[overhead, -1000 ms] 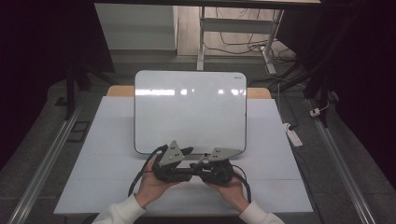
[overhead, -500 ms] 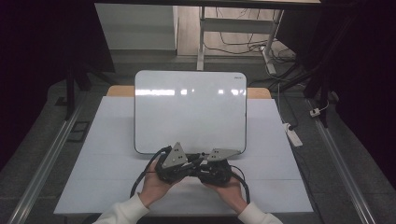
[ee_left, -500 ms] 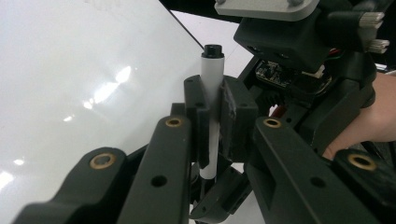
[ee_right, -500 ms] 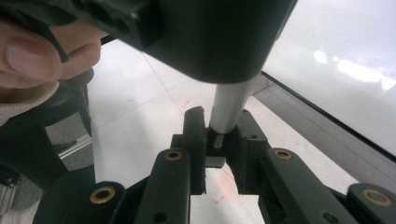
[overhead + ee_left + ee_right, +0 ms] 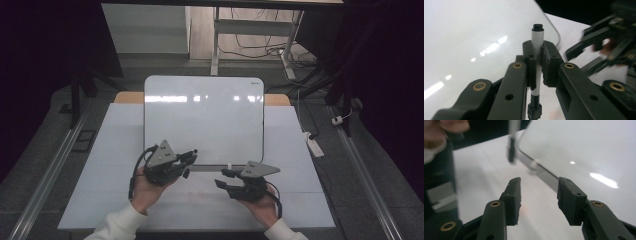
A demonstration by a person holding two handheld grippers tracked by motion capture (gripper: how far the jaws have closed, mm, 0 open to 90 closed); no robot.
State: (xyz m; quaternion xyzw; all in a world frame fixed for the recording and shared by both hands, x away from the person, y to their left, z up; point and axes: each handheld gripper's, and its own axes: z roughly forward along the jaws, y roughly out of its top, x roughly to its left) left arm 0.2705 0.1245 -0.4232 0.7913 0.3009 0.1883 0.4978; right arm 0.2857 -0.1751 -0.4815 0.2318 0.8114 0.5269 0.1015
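Observation:
A white marker (image 5: 537, 37) with black ends stands upright between the jaws of my left gripper (image 5: 538, 50), which is shut on its barrel. In the high view the left gripper (image 5: 189, 157) sits at the whiteboard's (image 5: 205, 120) near left corner, with the marker's dark end (image 5: 193, 152) sticking out. My right gripper (image 5: 220, 178) lies to the right on the table, just below the board's near edge. Its jaws (image 5: 539, 187) are open with nothing between them. The marker (image 5: 511, 147) appears blurred ahead of it. A small white piece (image 5: 533, 165) rests at the board's edge.
The whiteboard lies on a white table (image 5: 100, 150) with metal rails along both sides. A white power strip (image 5: 313, 143) lies on the floor to the right. Desk legs and cables stand beyond the far edge.
The two grippers were close together at the board's near edge. They have drawn apart: the left to the left with the marker, the right to the right and open.

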